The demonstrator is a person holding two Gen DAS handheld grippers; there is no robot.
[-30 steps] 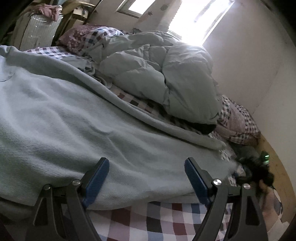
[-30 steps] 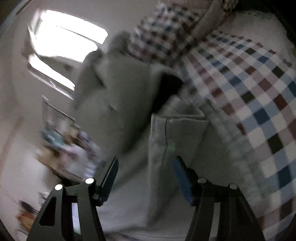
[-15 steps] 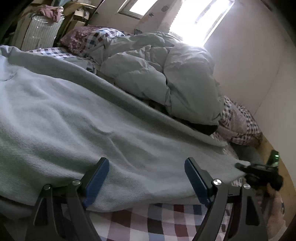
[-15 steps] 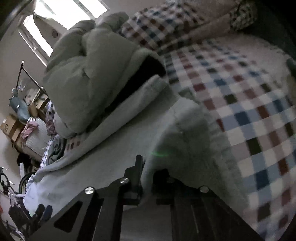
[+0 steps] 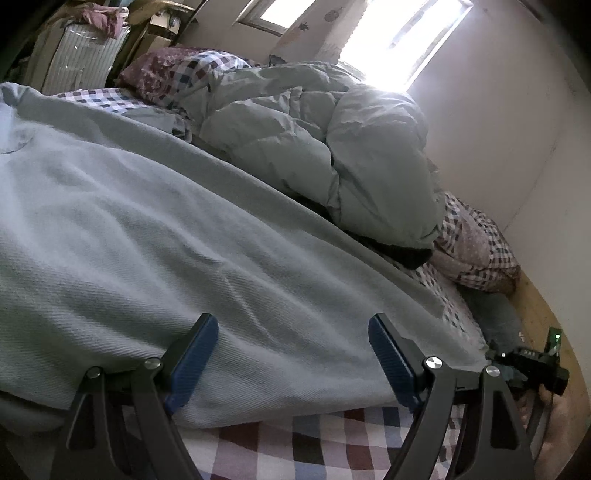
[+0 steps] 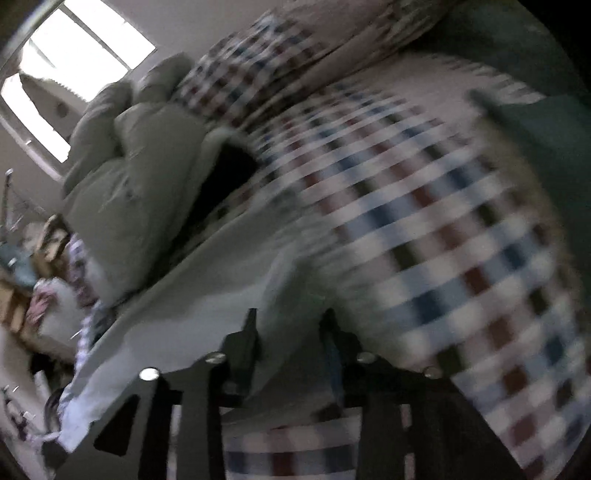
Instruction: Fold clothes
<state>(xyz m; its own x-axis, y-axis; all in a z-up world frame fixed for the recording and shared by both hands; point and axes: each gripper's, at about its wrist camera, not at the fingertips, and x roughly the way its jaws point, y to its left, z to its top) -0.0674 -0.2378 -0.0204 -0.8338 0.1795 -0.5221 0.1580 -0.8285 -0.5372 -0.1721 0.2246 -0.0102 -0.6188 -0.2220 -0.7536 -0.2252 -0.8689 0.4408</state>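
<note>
The left gripper (image 5: 293, 356) hangs with its blue-padded jaws spread wide over the near hem of a pale green garment (image 5: 155, 236), gripping nothing; the knit cloth lies flat between and beyond its fingers. Just below the jaws, the checked bedsheet (image 5: 295, 450) shows. Farther ahead, a rumpled pale duvet (image 5: 314, 147) is heaped beyond the garment, with a checked pillow (image 5: 476, 254) to its right under a bright window (image 5: 402, 26).

The right gripper (image 6: 290, 325), blurred in its own view, has just been opening its jaws, which stand partly apart with a fold of the garment (image 6: 207, 295) between them; whether the pads press the cloth cannot be told. To its right the checked bedsheet (image 6: 443, 240) spreads out. In the left view, the right gripper (image 5: 528, 363) sits at the garment's far right corner.
</note>
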